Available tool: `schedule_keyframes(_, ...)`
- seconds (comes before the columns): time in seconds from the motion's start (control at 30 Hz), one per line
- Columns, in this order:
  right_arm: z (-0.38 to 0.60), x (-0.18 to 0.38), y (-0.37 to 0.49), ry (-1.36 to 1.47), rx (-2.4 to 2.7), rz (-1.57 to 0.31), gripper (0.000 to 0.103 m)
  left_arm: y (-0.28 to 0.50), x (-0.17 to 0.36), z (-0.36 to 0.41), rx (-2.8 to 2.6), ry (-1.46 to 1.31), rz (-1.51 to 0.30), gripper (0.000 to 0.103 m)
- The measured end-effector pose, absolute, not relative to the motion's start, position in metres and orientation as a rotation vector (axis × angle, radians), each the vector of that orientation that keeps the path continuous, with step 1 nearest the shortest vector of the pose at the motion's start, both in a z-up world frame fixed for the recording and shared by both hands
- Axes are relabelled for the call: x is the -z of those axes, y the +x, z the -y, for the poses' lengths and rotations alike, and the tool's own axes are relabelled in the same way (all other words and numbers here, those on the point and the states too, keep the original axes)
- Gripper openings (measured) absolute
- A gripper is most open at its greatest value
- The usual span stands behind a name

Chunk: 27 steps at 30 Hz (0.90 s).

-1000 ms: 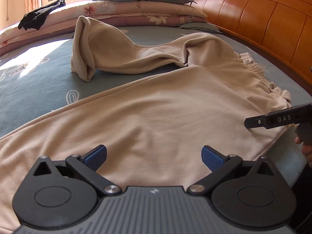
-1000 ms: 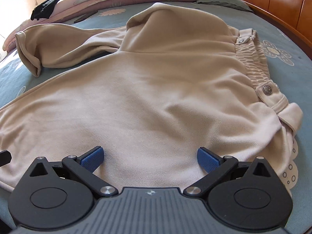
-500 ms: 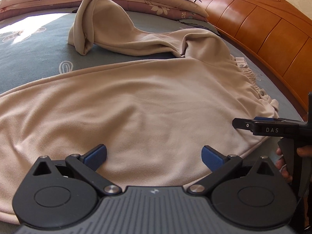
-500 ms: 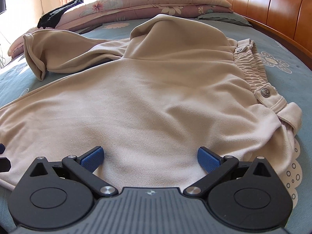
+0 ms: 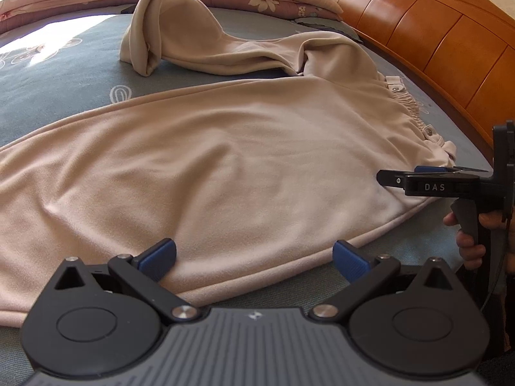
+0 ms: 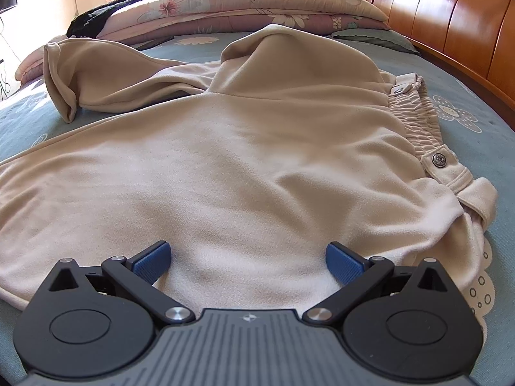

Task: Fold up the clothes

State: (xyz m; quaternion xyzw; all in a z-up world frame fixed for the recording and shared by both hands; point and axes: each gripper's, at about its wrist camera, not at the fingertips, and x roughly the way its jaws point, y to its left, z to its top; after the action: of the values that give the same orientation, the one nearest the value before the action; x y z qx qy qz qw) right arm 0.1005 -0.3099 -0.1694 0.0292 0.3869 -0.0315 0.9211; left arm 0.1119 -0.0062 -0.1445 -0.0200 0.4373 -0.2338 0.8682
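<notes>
Beige trousers (image 5: 241, 160) lie spread on the blue bed sheet (image 5: 64, 80). Their elastic waistband with metal buttons (image 6: 418, 122) is at the right, and the far leg (image 5: 180, 32) is bunched and stands up. My left gripper (image 5: 254, 259) is open, low over the near hem, with cloth lying between its blue pads. In the left wrist view my right gripper (image 5: 399, 173) is seen from the side, held by a hand, over the trousers' near right corner. In its own view the right gripper (image 6: 248, 262) is open above the beige cloth (image 6: 241, 160).
A wooden headboard (image 5: 434, 32) runs along the right side of the bed. Stacked floral quilts and a pillow (image 6: 257, 9) lie at the far end, with a black garment (image 6: 103, 16) on top. Bare sheet (image 6: 466, 103) shows beyond the waistband.
The left gripper has drawn back and down towards the near hem. The right gripper has come further into the left view. Both stay open and the trousers have not shifted.
</notes>
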Motion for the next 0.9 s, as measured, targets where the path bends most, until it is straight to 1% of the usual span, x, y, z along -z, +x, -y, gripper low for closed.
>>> schedule_keyframes(0.13,0.308,0.158,0.102,0.075,0.081,-0.833,0.103,0.112,0.118,-0.012,0.440,-0.039,-0.843,0.102)
schedule_keyframes(0.23,0.300,0.151,0.097,0.083,0.031,-0.809,0.103,0.121,0.101,-0.036,0.369,-0.061,-0.808,0.102)
schedule_keyframes(0.3,0.293,0.154,0.096,0.065,0.011,-0.814,0.103,0.132,0.105,-0.049,0.374,-0.114,-0.844,0.102)
schedule_keyframes(0.4,0.283,0.163,0.097,0.019,0.019,-0.829,0.103,0.143,0.125,-0.056,0.367,-0.213,-0.932,0.102)
schedule_keyframes(0.5,0.281,0.166,0.095,0.002,0.016,-0.815,0.103,0.134,0.145,-0.050,0.384,-0.211,-0.988,0.102)
schedule_keyframes(0.57,0.285,0.166,0.093,0.009,-0.003,-0.814,0.103,0.122,0.149,-0.049,0.381,-0.182,-0.964,0.102)
schedule_keyframes(0.7,0.287,0.168,0.088,0.002,-0.020,-0.792,0.103,0.109,0.147,-0.054,0.380,-0.183,-0.973,0.102)
schedule_keyframes(0.8,0.286,0.168,0.087,0.000,-0.016,-0.786,0.103,0.117,0.135,-0.052,0.361,-0.138,-0.958,0.102)
schedule_keyframes(0.9,0.286,0.168,0.088,0.002,-0.016,-0.788,0.103,0.133,0.130,-0.050,0.354,-0.155,-0.928,0.102)
